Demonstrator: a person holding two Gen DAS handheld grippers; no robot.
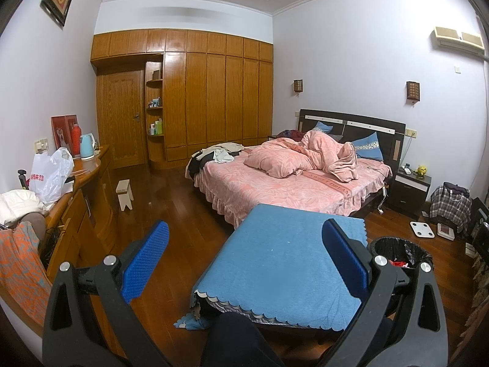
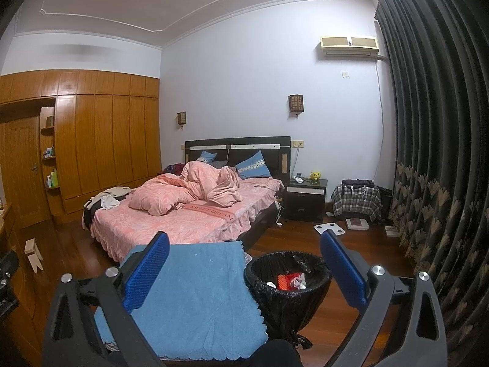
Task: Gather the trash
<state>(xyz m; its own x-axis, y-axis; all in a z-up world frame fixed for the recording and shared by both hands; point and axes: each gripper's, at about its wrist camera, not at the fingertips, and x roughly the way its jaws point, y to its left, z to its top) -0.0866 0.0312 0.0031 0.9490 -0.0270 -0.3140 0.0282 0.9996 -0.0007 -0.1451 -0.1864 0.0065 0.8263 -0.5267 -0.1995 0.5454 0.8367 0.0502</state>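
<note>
- left tongs are spread wide with nothing between the blue pads, hanging above the near end of the tabletop, which has a blue towel over it
- right tongs same deal, released and empty, framing the towel edge and the bin
- trash bin sits on the wood floor just beside the tabletop's right side, lined with a black bag; there's already some red and white trash down in it
- a dark bit of the person's clothing shows at the bottom edge of both views
- behind the tabletop is the bed with a pink sheet and a bunched-up pink duvet
- white scale on the floor past the bin, near the dark nightstand
- left wall has a wooden sideboard with a white plastic bag on it
- far back: wooden wardrobe wall
</note>
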